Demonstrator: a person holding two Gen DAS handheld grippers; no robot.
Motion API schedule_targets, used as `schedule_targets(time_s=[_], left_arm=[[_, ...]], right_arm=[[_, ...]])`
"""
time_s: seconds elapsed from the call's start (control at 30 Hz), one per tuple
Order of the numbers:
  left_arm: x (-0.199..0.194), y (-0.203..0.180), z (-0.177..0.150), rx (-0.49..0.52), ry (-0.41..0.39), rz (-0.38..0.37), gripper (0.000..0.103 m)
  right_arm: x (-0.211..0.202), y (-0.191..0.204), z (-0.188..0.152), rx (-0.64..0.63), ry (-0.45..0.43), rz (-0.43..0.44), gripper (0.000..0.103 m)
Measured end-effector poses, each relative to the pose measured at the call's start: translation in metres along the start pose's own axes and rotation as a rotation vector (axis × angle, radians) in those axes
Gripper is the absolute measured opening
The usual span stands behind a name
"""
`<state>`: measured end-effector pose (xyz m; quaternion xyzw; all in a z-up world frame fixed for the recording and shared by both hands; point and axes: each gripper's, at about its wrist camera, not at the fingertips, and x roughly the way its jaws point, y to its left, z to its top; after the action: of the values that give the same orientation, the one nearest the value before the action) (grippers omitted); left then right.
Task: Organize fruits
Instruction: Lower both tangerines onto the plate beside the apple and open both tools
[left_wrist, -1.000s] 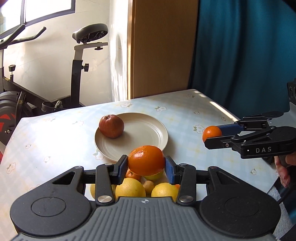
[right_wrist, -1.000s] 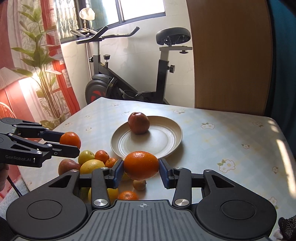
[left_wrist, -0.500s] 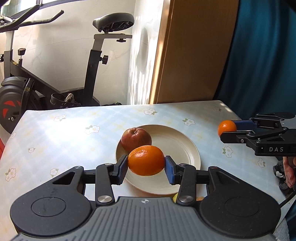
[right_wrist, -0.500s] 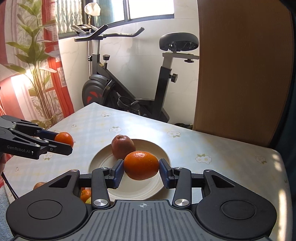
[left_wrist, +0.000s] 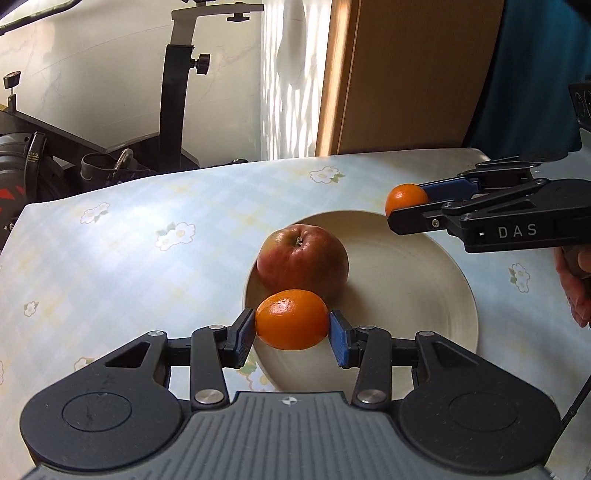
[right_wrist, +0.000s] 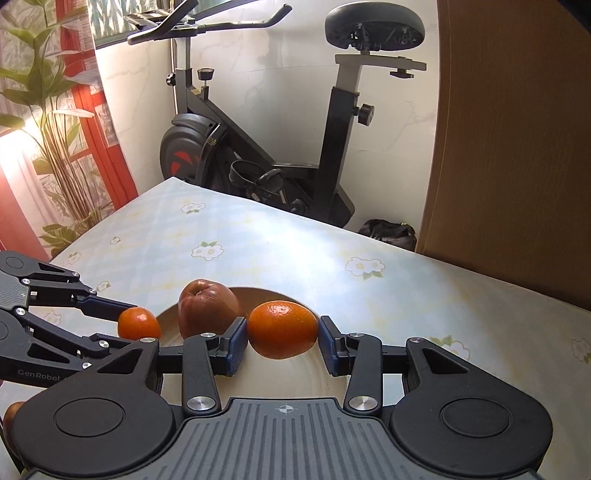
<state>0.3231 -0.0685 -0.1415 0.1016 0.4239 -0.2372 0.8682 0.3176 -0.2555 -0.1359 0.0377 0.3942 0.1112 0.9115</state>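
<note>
My left claw (left_wrist: 291, 328) and right claw (right_wrist: 282, 341) each clamp an orange (left_wrist: 291, 319) above the plate (left_wrist: 424, 295), near the apple (left_wrist: 303, 258).

Two oranges, one (left_wrist: 291, 319) over the near edge of the plate (left_wrist: 424, 295), the other (left_wrist: 405, 197) at its far right edge. One red apple (left_wrist: 303, 258). One plate. Two grippers. One exercise bike (right_wrist: 266, 147).

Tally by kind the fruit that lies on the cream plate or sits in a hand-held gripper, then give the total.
Round orange citrus fruits: 2
Red apple: 1
Total: 3
</note>
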Motion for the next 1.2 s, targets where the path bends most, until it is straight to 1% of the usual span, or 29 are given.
schedule_targets(time_s=[0.13, 0.2, 0.4, 0.6, 0.8, 0.93, 1.07, 1.2], left_arm=[[0.008, 0.001, 0.0, 0.011, 0.02, 0.003, 0.045], [0.009, -0.001, 0.0, 0.022, 0.02, 0.001, 0.045], [0.015, -0.001, 0.001, 0.038, 0.022, 0.01, 0.046], [0.012, -0.007, 0.0, 0.066, 0.009, 0.026, 0.048], [0.012, -0.007, 0.001, 0.08, 0.007, 0.037, 0.048], [0.012, -0.007, 0.001, 0.077, 0.008, 0.042, 0.05], [0.009, -0.006, 0.001, 0.063, 0.007, 0.031, 0.053], [-0.002, -0.003, 0.001, 0.035, -0.013, 0.02, 0.054]], right_arm=[[0.03, -0.001, 0.007, -0.012, 0.037, 0.02, 0.038], [0.041, 0.001, 0.008, -0.016, 0.039, 0.015, 0.038], [0.058, 0.003, 0.008, -0.018, 0.049, 0.025, 0.038], [0.061, 0.0, 0.006, -0.005, 0.054, 0.035, 0.038], [0.061, 0.004, 0.005, -0.021, 0.052, 0.019, 0.039], [0.06, 0.005, 0.005, -0.016, 0.055, 0.015, 0.041], [0.056, 0.003, 0.005, 0.0, 0.049, 0.009, 0.045], [0.046, 0.002, 0.004, 0.02, 0.03, -0.008, 0.045]])
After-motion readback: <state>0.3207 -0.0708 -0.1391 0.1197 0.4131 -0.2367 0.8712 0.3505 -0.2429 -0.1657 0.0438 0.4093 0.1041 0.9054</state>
